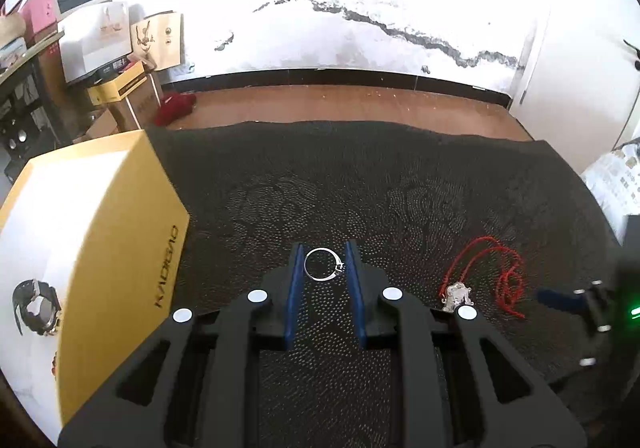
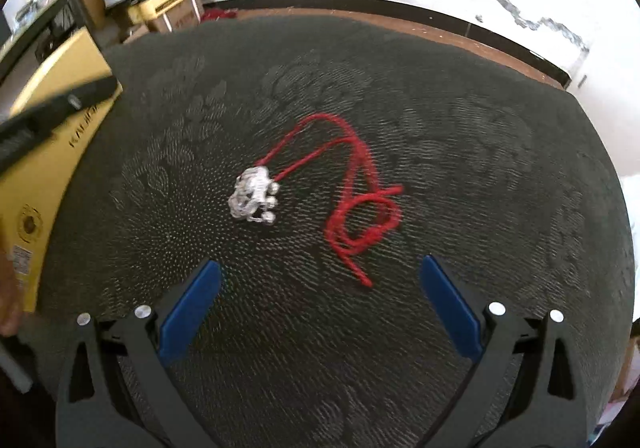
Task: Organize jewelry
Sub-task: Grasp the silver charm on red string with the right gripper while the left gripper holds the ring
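A silver ring (image 1: 323,264) sits between the blue pads of my left gripper (image 1: 324,258), which is shut on it just above the black cloth (image 1: 360,175). A red cord necklace (image 2: 352,183) with a silver pendant (image 2: 254,195) lies on the cloth; it also shows in the left wrist view (image 1: 486,274) to the right of the ring. My right gripper (image 2: 320,272) is open and empty, hovering just short of the necklace. A yellow-and-white box (image 1: 88,232) stands at the left.
A dark watch (image 1: 36,306) lies on the yellow box top. Cardboard boxes and bags (image 1: 116,43) are stacked at the back left by a white wall. Wood floor (image 1: 340,103) runs beyond the cloth's far edge.
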Action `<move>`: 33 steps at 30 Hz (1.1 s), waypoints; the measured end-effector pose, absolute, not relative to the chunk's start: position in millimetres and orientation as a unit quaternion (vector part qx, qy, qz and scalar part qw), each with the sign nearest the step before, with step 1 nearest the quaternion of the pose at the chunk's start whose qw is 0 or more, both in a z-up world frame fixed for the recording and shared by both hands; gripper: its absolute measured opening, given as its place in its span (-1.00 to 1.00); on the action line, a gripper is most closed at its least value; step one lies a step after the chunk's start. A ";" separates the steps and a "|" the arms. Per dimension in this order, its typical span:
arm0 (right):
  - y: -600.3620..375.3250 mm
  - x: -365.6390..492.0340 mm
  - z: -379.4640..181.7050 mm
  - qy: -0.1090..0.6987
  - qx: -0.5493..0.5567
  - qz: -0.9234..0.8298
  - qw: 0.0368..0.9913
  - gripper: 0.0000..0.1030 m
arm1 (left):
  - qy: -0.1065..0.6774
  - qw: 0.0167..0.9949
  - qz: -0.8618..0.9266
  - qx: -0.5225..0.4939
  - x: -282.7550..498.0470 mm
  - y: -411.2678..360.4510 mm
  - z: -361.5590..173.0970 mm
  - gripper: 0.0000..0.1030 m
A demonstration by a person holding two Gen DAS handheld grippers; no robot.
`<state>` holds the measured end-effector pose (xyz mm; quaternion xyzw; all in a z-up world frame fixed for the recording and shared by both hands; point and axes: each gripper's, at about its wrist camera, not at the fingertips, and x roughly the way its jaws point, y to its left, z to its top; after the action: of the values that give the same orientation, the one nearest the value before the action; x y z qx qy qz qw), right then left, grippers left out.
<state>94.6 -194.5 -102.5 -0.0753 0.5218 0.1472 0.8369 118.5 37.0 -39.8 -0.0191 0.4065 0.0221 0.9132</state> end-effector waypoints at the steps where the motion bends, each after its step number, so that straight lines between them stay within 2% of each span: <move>1: -189.9 96.4 -105.4 0.520 -0.080 0.146 0.838 0.88 | 0.407 0.913 0.021 -0.021 116.9 40.0 -38.0 -0.59; 11: -168.0 122.1 -114.3 0.482 -0.068 0.143 0.862 0.86 | 0.396 0.917 0.025 -0.038 96.7 68.3 -17.2 -0.59; 13: -166.0 121.1 -113.7 0.482 -0.067 0.138 0.863 0.73 | 0.396 0.917 0.027 -0.040 92.2 74.8 -14.0 -0.59; 15: -163.5 116.4 -108.6 0.478 -0.070 0.145 0.864 0.13 | 0.396 0.917 0.032 -0.042 88.1 80.9 -10.7 -0.59; 16: -159.6 113.7 -106.3 0.477 -0.073 0.149 0.863 -0.27 | 0.397 0.916 0.033 -0.044 85.5 84.4 -8.2 -0.59; 17: -156.0 111.6 -103.5 0.477 -0.076 0.156 0.862 -0.38 | 0.398 0.916 0.033 -0.047 83.6 87.4 -5.8 -0.58; 23: -144.0 107.8 -95.0 0.495 -0.071 0.152 0.852 -0.63 | 0.393 0.917 0.043 -0.048 72.1 98.3 12.3 -0.59; 24: -139.3 105.1 -87.9 0.491 -0.075 0.155 0.854 -0.79 | 0.392 0.917 0.045 -0.049 70.1 100.9 15.1 -0.59; 33: -106.2 71.5 -12.4 0.436 -0.078 0.193 0.876 -0.79 | 0.382 0.918 0.073 -0.073 42.1 146.1 48.2 -0.58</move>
<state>71.5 -106.2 -12.4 -0.0783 0.4359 0.1929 0.8756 42.1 146.1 48.2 -0.0732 0.3817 0.0733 0.9184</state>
